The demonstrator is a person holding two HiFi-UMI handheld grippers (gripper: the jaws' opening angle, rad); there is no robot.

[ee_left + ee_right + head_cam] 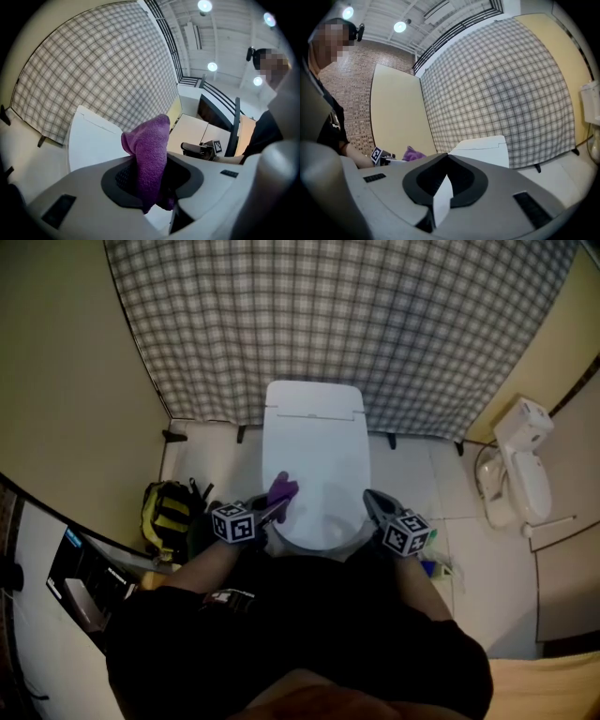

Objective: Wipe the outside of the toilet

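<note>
Head view: the white toilet (316, 465) stands mid-frame with its lid down, long axis running up the frame, back end toward the checked curtain (375, 324), front edge cut off by the person's dark clothing. The left gripper (272, 507) holds a purple cloth (283, 489) over the lid's lower left; the right gripper (372, 501) sits at the lid's lower right. Pale floor tiles (450, 493) lie around it, with a yellow-black bag (169, 517) at lower left. Left gripper view: the jaws clench the cloth (150, 140), which stands upright and hides their tips, and the toilet (89, 140) is behind. Right gripper view: the jaws are pressed together, empty, with the toilet (485, 147) beyond.
</note>
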